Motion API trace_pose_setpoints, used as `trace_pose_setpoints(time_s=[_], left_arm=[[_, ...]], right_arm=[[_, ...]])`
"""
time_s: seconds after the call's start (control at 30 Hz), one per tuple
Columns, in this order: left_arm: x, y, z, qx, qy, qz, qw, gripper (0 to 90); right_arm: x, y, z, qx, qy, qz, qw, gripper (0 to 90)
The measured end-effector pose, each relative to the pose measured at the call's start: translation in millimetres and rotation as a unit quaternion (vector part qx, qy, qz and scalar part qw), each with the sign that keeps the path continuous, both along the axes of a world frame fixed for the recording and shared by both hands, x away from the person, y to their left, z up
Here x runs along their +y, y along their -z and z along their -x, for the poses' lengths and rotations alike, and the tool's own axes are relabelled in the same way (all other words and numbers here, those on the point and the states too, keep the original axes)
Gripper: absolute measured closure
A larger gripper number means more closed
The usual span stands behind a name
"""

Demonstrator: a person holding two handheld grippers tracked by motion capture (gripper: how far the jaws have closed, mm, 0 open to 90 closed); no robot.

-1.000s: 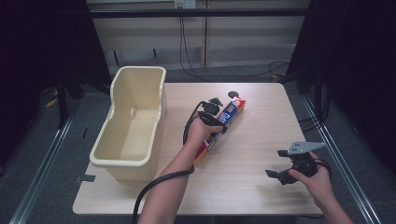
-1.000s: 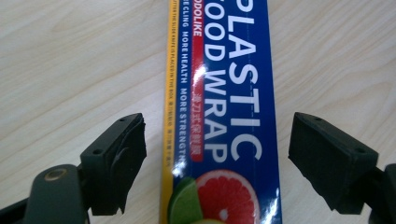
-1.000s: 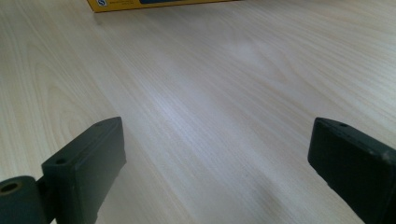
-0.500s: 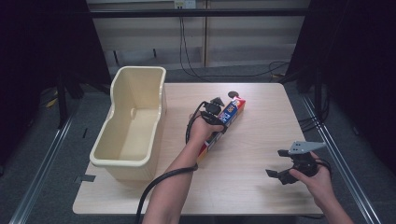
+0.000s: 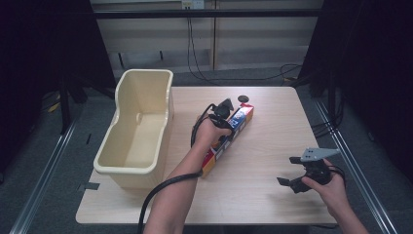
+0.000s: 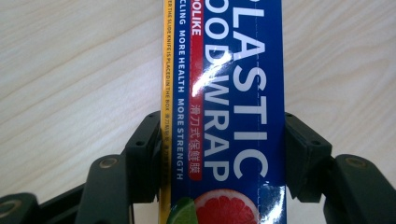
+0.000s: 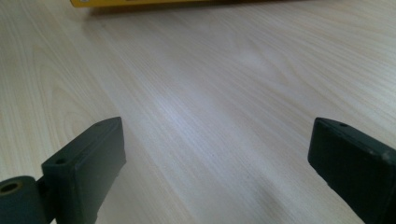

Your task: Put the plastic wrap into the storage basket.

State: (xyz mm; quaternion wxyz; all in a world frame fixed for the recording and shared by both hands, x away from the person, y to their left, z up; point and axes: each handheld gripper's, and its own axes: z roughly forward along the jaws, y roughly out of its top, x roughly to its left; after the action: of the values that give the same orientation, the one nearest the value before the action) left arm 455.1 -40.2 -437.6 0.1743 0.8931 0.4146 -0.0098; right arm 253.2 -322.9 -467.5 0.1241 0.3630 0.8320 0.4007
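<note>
The left gripper [image 6: 223, 154] has just been closing, and its two black pads now press on the long sides of the plastic wrap box [image 6: 224, 93], one on the yellow edge, one on the blue. A second ago the jaws stood wider over the same box. The box [image 5: 229, 136] lies flat and slantwise near the middle of the table [image 5: 272, 204], its far end pointing toward the back edge, just short of a small black disc [image 5: 242, 99]. The cream tub [image 5: 139, 131] stands at the left edge, unmoved. The right gripper [image 5: 292, 171], jaws wide apart and holding nothing, hovers near the front right corner as before.
</note>
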Motion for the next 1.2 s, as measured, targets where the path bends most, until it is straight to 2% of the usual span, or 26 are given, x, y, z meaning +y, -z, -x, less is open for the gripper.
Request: trace_pose_setpoints(time_s=[0.23, 0.3, 0.43, 0.57, 0.7, 1.2], left_arm=[[8.7, -22.8, 3.2, 0.027, -0.006, -0.011, 0.9996, 40.4], [11.5, -29.0, 3.9, 0.033, -0.001, -0.01, 0.9994, 40.5], [15.9, -40.6, 5.8, 0.047, -0.008, 0.0, 0.9988, 40.5], [20.0, -52.4, 7.6, 0.052, -0.007, -0.007, 0.9986, 40.6], [26.4, -62.3, 8.8, 0.066, -0.023, -0.005, 0.9976, 40.6], [52.7, -92.2, 10.4, 0.077, -0.039, -0.017, 0.9961, 40.7]], right_arm=[[0.3, -0.1, -0.1, 0.0, 0.001, -0.002, 1.0, 3.8], [0.4, -0.1, 0.0, 0.0, 0.001, -0.002, 1.0, 3.7], [0.8, 0.1, -0.1, 0.001, 0.0, -0.001, 1.0, 3.8], [0.9, -0.2, 0.4, 0.001, 0.001, -0.003, 1.0, 3.8], [1.0, -0.2, 0.3, 0.0, 0.0, -0.003, 1.0, 3.7], [1.2, -0.5, 0.0, -0.003, -0.002, -0.003, 1.0, 3.7]])
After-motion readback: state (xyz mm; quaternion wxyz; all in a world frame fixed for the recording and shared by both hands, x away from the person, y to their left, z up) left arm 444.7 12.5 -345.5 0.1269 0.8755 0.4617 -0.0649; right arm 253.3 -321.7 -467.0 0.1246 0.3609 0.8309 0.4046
